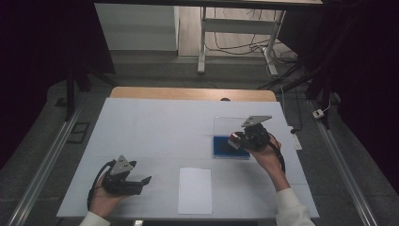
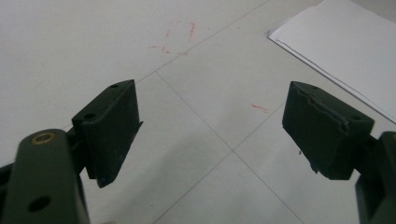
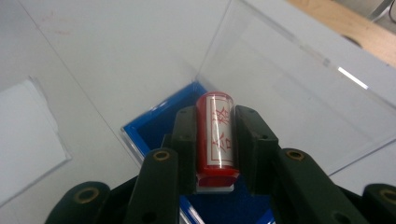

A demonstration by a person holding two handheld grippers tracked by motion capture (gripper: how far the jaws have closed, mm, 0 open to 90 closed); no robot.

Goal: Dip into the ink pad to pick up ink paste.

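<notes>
We find the left gripper [image 1: 141, 181] at seven o'clock on the white worktop [image 1: 155, 127], held low in the person's left hand [image 1: 104, 200]; its jaws stand wide apart with nothing between them. A sheet of white paper [image 1: 195, 190] lies flat at six o'clock, near that gripper and apart from it. Farther on, at three o'clock, the right gripper [image 3: 214, 140] is clamped on a red cylindrical stamp [image 3: 215, 135] with a clear sleeve and red characters. We see the stamp held over a blue tray [image 3: 154, 123], whose clear lid [image 3: 299, 88] stands open beyond it. Contact between stamp and tray cannot be judged.
</notes>
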